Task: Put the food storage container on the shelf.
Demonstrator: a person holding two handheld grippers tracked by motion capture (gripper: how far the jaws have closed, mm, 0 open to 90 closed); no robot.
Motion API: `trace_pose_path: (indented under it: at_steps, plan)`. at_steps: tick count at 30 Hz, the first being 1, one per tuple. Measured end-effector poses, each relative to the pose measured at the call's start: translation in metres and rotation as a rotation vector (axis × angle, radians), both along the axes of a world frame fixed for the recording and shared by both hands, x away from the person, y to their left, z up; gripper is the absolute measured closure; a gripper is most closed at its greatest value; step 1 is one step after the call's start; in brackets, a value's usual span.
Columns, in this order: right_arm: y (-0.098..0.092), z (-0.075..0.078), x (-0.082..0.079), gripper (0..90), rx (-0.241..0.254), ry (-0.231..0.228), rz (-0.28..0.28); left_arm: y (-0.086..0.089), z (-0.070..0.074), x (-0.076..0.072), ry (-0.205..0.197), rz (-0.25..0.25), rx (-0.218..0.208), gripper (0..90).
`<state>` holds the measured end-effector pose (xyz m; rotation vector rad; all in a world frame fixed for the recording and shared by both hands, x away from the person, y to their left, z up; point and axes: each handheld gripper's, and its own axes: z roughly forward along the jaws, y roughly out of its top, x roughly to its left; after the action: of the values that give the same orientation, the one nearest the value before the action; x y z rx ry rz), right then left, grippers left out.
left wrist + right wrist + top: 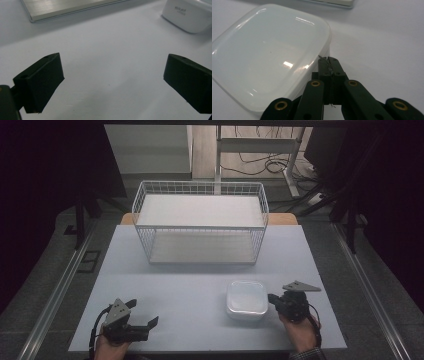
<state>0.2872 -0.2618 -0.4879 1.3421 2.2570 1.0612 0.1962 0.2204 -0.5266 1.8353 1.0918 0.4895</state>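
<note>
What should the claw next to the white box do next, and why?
Probably open its jaws first. The right hand-held gripper sits with its jaws pressed together, their tips right at the edge of the white square plastic lidded container, holding nothing. Shut like that it cannot take hold of the box; opened, it could close over the rim. The left hand-held gripper is open, apart from the box.

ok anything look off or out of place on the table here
Nothing stands out. The white lidded container sits flat with its lid on, the wire basket stands upright and square at the far side, the left gripper is open over bare table, and the right gripper is shut beside the container.
</note>
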Motion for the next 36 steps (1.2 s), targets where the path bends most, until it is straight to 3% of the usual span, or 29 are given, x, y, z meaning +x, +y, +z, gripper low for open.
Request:
trace_pose_path:
  at_steps: [10, 14, 25, 29, 33, 36]
  plan:
    - [0.044, -0.006, 0.002, 88.8, -0.01, 0.025, 0.116, 0.002, -0.001, 0.002, -0.016, 0.004, -0.028, 2.8]
    - [0.054, -0.006, 0.003, 88.8, -0.003, 0.023, 0.133, 0.002, -0.001, 0.002, -0.026, -0.001, -0.029, 3.0]
    - [0.085, -0.009, 0.006, 88.8, 0.014, 0.037, 0.203, -0.001, -0.001, 0.005, -0.002, -0.024, -0.024, 3.5]
    - [0.088, -0.008, 0.003, 88.1, 0.0, 0.021, 0.215, -0.001, -0.001, 0.005, 0.005, -0.031, -0.03, 3.9]
    - [0.071, 0.001, -0.005, 79.1, -0.032, -0.049, 0.208, -0.002, -0.001, 0.006, 0.019, -0.043, -0.036, 4.9]
    - [0.054, 0.005, -0.014, 59.5, -0.041, -0.098, 0.217, -0.003, -0.001, 0.006, 0.02, -0.053, -0.032, 5.1]
